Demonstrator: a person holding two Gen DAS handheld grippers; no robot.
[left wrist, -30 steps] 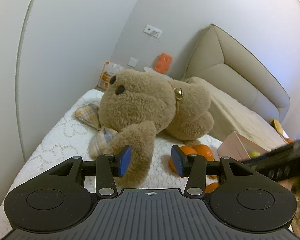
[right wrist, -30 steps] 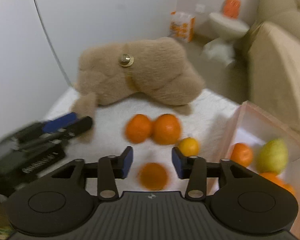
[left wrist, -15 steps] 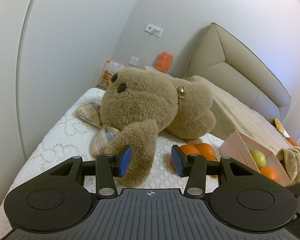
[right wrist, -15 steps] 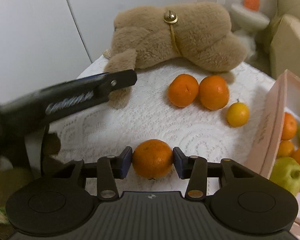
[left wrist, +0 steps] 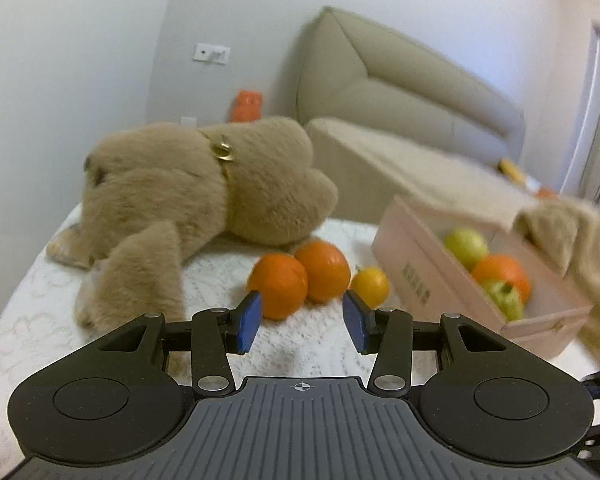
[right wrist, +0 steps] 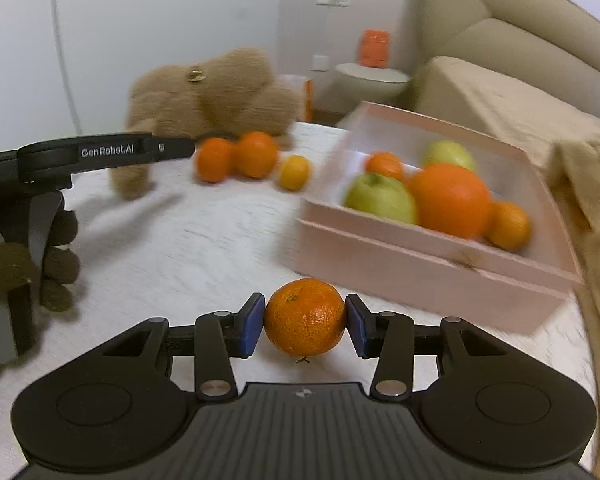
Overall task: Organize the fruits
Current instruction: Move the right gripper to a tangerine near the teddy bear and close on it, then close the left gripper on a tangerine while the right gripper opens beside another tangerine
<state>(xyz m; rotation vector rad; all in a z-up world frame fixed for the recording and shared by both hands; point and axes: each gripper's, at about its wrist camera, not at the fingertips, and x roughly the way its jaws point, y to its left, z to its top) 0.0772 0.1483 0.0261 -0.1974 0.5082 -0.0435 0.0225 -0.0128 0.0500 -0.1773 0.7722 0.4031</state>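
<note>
My right gripper (right wrist: 305,326) is shut on a mandarin (right wrist: 304,318) and holds it above the white cloth, short of the pink box (right wrist: 420,276). The box holds oranges (right wrist: 450,200) and green fruits (right wrist: 380,200). Two oranges (right wrist: 236,156) and a small yellow-orange fruit (right wrist: 295,172) lie by the teddy bear (right wrist: 204,92). My left gripper (left wrist: 302,322) is open and empty, just short of the two oranges (left wrist: 300,276) and the small fruit (left wrist: 371,286). The pink box shows at its right (left wrist: 420,284).
The brown teddy bear (left wrist: 188,200) lies across the back left of the white cloth (left wrist: 300,344). A beige blanket (right wrist: 588,208) hangs by the box's right side. A beige sofa (left wrist: 400,92) stands behind. The left gripper's body (right wrist: 100,152) shows at the right wrist view's left.
My right gripper lifted the mandarin and swung right toward the pink box. My left gripper swung right, from the bear's arm toward the two oranges, and stayed open.
</note>
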